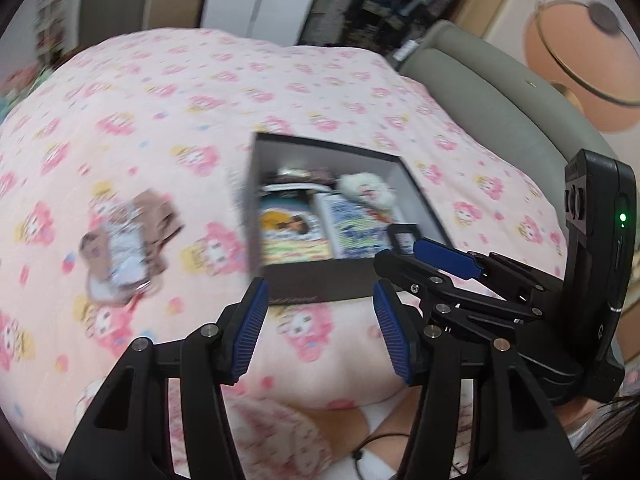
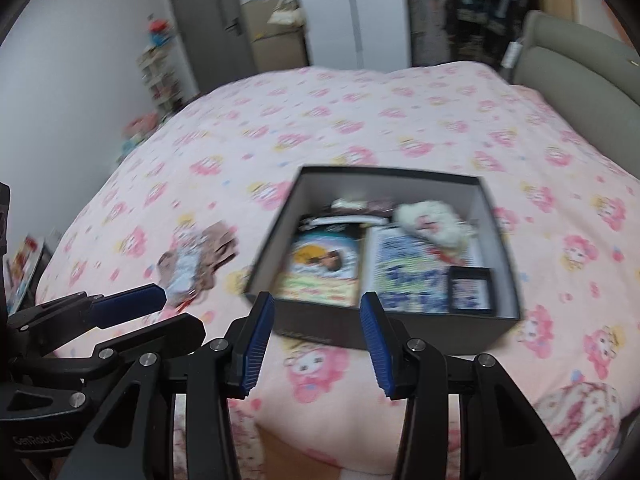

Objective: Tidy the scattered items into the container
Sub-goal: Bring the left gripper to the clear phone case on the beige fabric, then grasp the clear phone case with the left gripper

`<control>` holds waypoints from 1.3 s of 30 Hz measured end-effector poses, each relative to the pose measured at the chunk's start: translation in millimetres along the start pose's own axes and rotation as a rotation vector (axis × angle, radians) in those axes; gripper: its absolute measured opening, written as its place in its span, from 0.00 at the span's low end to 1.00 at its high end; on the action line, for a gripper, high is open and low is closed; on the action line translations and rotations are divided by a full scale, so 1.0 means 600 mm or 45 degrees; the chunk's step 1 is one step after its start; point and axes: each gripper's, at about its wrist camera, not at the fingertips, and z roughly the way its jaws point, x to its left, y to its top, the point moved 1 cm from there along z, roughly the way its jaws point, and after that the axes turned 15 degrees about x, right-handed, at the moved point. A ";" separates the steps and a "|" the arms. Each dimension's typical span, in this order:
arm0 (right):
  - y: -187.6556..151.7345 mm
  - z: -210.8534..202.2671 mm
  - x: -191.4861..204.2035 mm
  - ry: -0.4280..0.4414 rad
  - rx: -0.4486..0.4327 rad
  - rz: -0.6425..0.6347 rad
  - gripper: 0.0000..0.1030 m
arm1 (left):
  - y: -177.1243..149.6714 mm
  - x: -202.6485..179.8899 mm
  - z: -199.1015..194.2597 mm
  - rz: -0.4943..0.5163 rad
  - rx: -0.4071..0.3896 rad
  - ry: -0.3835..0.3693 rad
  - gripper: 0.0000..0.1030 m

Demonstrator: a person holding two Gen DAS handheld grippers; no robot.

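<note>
Brown packet [image 1: 128, 248] lies left of the box [image 1: 320, 284]; both grippers, left [image 1: 320, 332] and right [image 2: 316, 344], hang released and empty, so blurred haste risks a missed pinch

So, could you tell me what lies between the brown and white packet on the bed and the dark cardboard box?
Only bare pink patterned bedspread separates packet and box, seen in both wrist views.

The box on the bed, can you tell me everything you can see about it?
The box is dark grey outside and pale grey inside, looks like cardboard, and has no lid on. It sits flat on the pink cartoon-print bedspread, its near wall facing both grippers. Inside lie two colourful booklets side by side, a white plush toy, a small black-framed card in the near right corner and some blurry bits at the back. Neither gripper touches it.
</note>
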 end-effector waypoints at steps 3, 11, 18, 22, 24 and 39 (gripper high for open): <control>0.020 0.044 0.056 0.109 0.093 -0.100 0.39 | -0.016 0.067 -0.006 -0.113 -0.005 -0.006 0.54; 0.063 0.167 0.168 0.237 0.259 -0.202 0.39 | -0.035 0.230 0.015 -0.392 0.015 -0.014 0.55; 0.090 0.288 0.213 0.208 0.387 -0.222 0.39 | -0.011 0.366 0.089 -0.654 0.085 -0.060 0.53; 0.111 0.342 0.224 0.184 0.439 -0.224 0.39 | 0.014 0.409 0.126 -0.741 0.116 -0.050 0.47; 0.119 0.362 0.227 0.163 0.460 -0.227 0.39 | 0.025 0.418 0.144 -0.764 0.135 -0.056 0.47; 0.132 0.409 0.237 0.165 0.517 -0.245 0.39 | 0.035 0.460 0.204 -0.863 0.240 -0.097 0.47</control>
